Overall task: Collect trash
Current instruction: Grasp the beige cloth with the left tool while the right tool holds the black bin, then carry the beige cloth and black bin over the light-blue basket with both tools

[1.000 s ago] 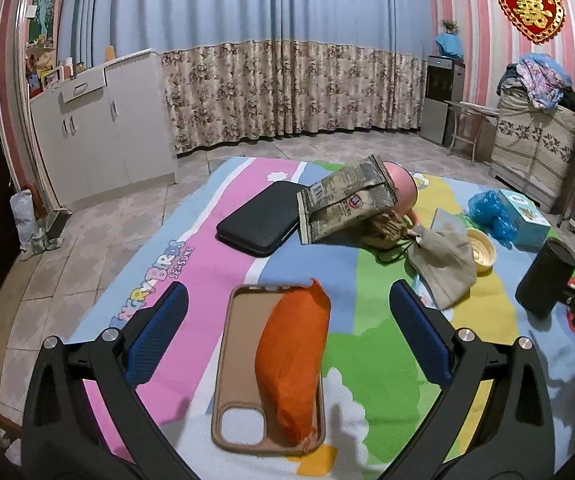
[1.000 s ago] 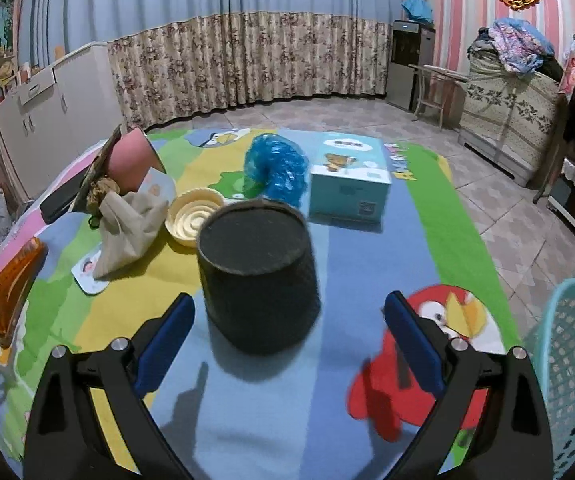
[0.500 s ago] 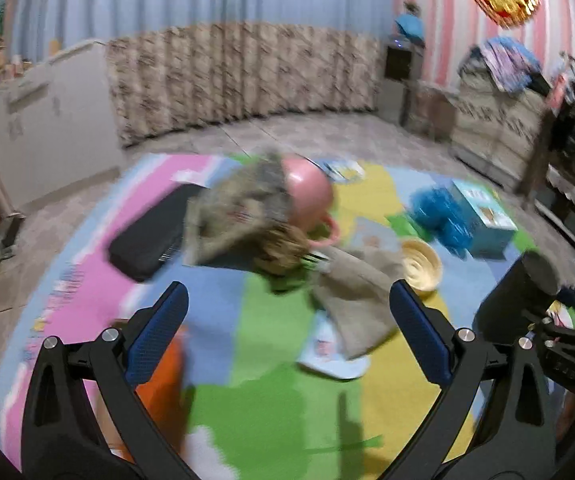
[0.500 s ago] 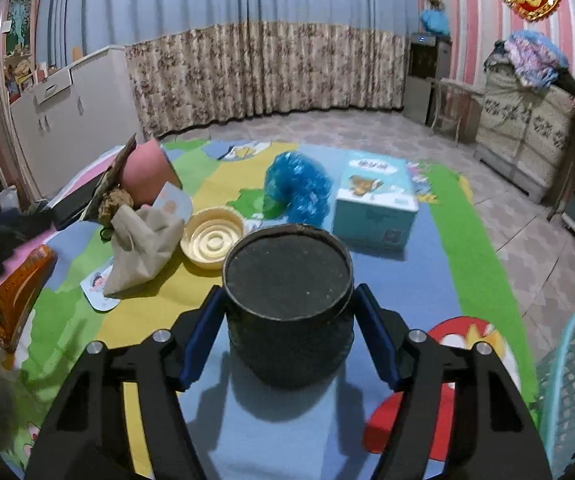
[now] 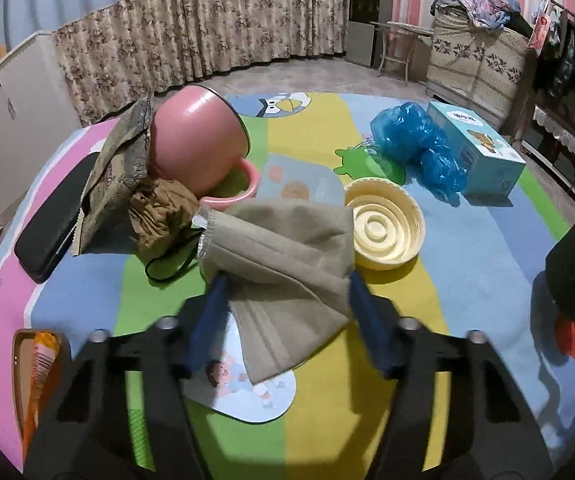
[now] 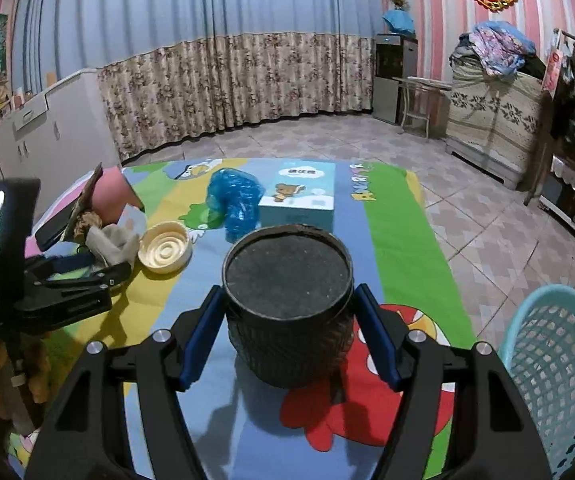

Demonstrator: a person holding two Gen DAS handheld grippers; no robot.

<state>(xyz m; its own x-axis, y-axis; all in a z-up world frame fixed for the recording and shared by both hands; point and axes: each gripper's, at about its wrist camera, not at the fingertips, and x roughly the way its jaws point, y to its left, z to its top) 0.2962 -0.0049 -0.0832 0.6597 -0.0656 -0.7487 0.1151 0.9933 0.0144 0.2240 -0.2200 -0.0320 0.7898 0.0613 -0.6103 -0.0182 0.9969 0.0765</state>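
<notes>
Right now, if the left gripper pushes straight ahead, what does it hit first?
The left gripper already has the beige cloth between its closing jaws; pushing further, it would probably meet the cream lid next.

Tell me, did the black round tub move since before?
Yes. The black tub went up off the mat, now clamped in the right gripper, nearer the teal basket.

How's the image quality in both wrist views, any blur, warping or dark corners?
Left wrist view: sharp overall, slight softness on the left gripper; corners black. Right wrist view: crisp on the black container; fisheye bends the curtain and floor lines; corners dark too.
</notes>
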